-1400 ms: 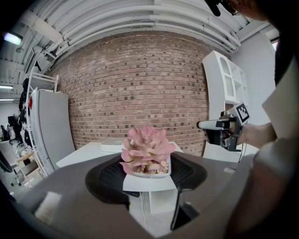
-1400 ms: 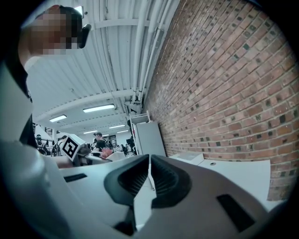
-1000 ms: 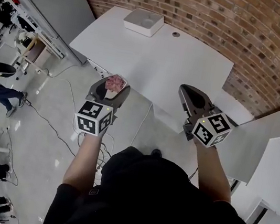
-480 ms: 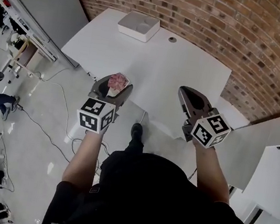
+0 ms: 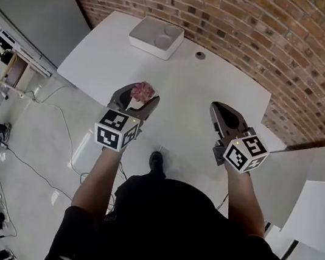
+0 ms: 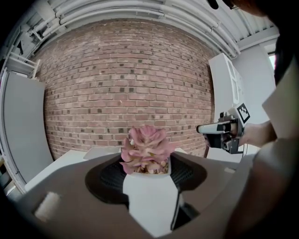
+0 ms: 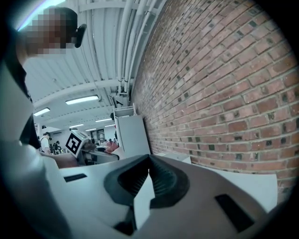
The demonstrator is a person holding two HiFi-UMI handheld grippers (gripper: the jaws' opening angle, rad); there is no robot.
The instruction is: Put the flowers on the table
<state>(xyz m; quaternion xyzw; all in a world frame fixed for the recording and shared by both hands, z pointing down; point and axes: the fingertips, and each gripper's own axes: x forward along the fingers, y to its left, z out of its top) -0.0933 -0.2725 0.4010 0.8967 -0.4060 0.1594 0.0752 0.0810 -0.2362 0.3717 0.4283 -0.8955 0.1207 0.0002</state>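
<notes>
The left claw is clenched on a small white pot, its two dark jaws standing wide and pressing the pot's sides. The pot sits upright between them and carries pink flowers with fleshy, rosette-like petals that rise above the jaw tips. From the head view the left claw and its load hang over the near left edge of the large white surface. No view shows whether the pot's base touches the top.

The right claw is clenched on nothing: in the right gripper view its ribbed dark pads meet at the tip with no gap and nothing between them. It is held over the near right part of the white surface, well apart from the left claw and at about the same reach from the person.

At the far left edge of the surface, close to the red brick wall, lies a white rectangular tray with round hollows in its top. Just to its right is a small dark round fitting in the surface. Below, between the person's arms, a dark shoe stands on the pale grey floor.
</notes>
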